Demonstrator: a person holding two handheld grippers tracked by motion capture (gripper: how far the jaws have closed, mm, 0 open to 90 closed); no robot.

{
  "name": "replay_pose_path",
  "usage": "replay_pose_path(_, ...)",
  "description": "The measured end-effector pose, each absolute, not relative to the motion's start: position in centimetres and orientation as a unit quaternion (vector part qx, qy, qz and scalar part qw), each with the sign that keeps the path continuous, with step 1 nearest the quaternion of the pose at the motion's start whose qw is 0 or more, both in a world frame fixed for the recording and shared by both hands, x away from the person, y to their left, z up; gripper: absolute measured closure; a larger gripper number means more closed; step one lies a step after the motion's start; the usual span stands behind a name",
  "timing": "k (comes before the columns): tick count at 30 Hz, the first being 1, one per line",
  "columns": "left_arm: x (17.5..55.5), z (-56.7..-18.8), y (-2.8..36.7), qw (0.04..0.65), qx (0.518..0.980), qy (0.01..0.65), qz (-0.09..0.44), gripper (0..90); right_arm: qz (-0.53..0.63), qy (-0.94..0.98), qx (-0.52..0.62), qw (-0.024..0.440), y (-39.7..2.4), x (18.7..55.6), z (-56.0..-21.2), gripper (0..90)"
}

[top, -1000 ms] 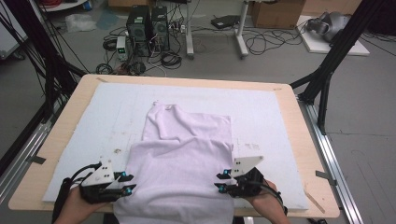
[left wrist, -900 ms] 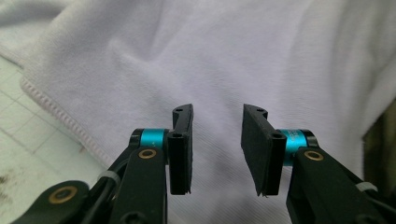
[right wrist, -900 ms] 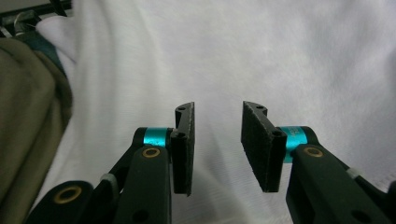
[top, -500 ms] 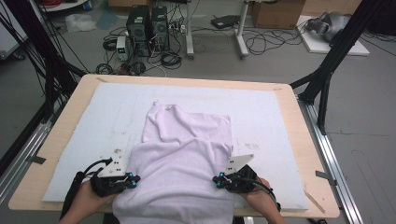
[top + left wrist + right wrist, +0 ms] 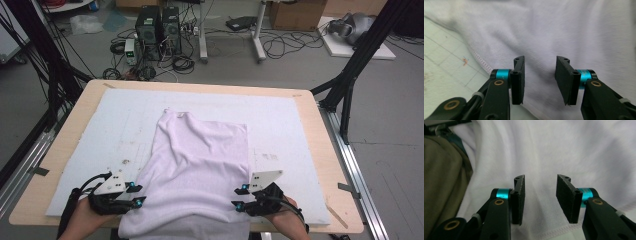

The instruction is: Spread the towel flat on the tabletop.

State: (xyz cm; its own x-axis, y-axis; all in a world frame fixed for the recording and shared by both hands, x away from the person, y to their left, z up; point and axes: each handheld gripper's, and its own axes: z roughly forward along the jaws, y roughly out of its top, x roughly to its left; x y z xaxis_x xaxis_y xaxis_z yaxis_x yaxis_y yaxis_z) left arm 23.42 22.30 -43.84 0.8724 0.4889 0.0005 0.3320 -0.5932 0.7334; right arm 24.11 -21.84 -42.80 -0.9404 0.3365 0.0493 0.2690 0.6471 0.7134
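A pale lilac knit garment (image 5: pixel 200 170), soft and finely ribbed with a stitched hem, is spread lengthwise down the middle of the white mat (image 5: pixel 100 130) on the wooden tabletop (image 5: pixel 60 165), its near end draped over the front edge. The left gripper (image 5: pixel 136 195) is held low at the garment's left hem, the right gripper (image 5: pixel 239 197) at its right hem. The jaws of both have just been opening; they are seen parted, with cloth beneath but nothing pinched. Cables and computer towers (image 5: pixel 157 25) are seen on the floor beyond.
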Motion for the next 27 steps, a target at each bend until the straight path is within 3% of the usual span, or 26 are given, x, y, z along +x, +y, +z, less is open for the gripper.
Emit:
replay_pose_path(2,23.8,-44.2,22.2,0.396,0.884,0.229,0.093,66.7,0.373,0.913,0.161,0.039,-21.3,24.4,-43.7,61.7)
replay_pose_path(4,23.9,-44.1,22.1,0.395,0.885,0.231,0.086,84.9,0.381,0.909,0.165,0.040,-21.0,24.5,-44.2,67.0)
replay_pose_path(7,23.5,-43.9,22.1,0.389,0.887,0.232,0.091,87.4,0.382,0.907,0.172,0.037,-21.1,24.8,-44.1,85.5)
replay_pose_path(14,20.0,-42.7,23.8,0.402,0.880,0.229,0.104,88.0,0.396,0.905,0.150,0.024,-21.2,23.0,-43.0,87.6)
replay_pose_path(15,19.5,-42.5,23.9,0.405,0.880,0.224,0.106,87.8,0.405,0.902,0.146,0.025,-21.4,22.4,-42.5,86.3)
replay_pose_path(17,19.1,-42.1,24.1,0.410,0.877,0.221,0.115,83.0,0.421,0.895,0.147,0.031,-21.9,21.9,-41.6,74.8)
replay_pose_path(19,19.9,-42.0,24.0,0.412,0.874,0.231,0.117,69.3,0.412,0.896,0.161,0.041,-22.2,22.2,-41.3,68.7)
replay_pose_path(24,23.2,-43.0,22.7,0.401,0.874,0.248,0.114,58.9,0.385,0.902,0.187,0.053,-21.9,24.7,-42.8,62.9)
replay_pose_path(27,24.9,-43.8,22.0,0.389,0.878,0.259,0.107,58.0,0.400,0.893,0.202,0.039,-22.1,26.2,-43.3,62.2)
